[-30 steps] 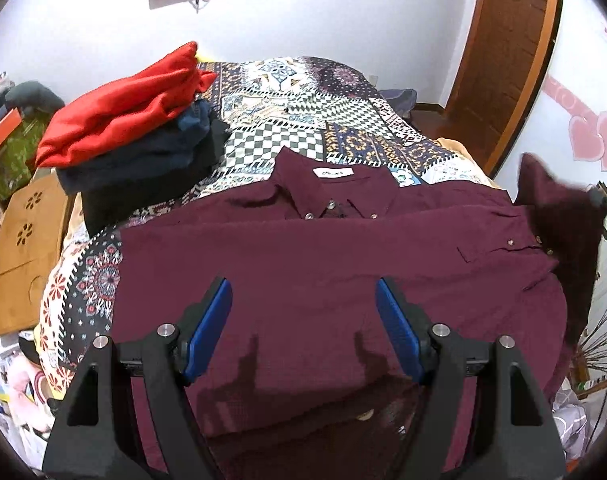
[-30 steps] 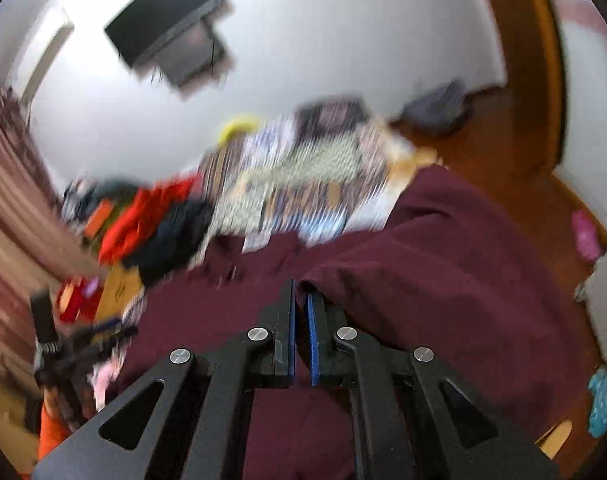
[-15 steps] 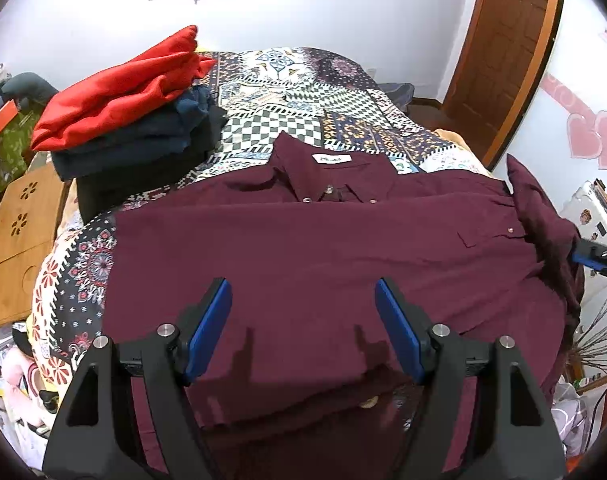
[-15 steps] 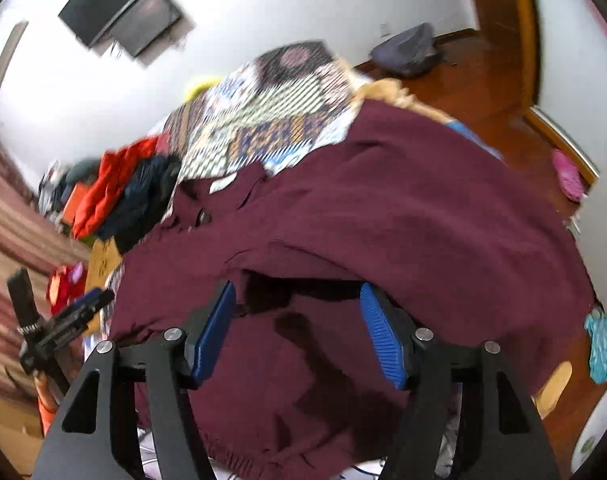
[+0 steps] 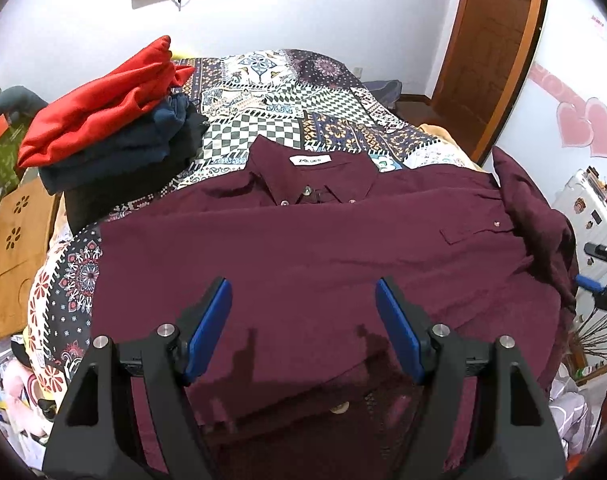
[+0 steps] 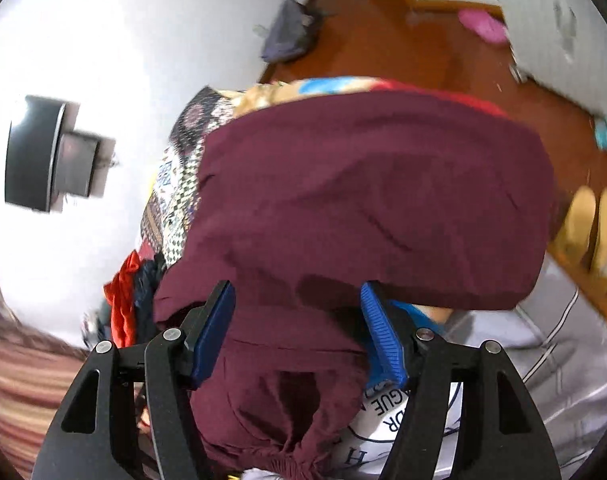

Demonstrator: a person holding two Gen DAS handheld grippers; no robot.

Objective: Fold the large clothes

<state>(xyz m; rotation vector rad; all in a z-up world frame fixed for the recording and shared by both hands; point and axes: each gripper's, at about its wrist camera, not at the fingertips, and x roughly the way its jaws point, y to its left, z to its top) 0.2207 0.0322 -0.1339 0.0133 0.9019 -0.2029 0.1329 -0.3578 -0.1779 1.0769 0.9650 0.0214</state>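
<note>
One maroon button-up shirt lies collar-up across the patchwork bed, beside a folded stack, with only side portions turned in; left tool and right tool both gape empty, main folds remaining.

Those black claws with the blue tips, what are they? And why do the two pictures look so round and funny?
They are two grabbing tools, one in each of a person's hands. A small round-lens camera sits on each, so each picture looks along one tool. The left gripper is open over a maroon button-up shirt spread on a patterned bedspread. Folded clothes are stacked beside it. The right gripper is open too, by the shirt's side that droops off the bed. Neither holds anything.
</note>
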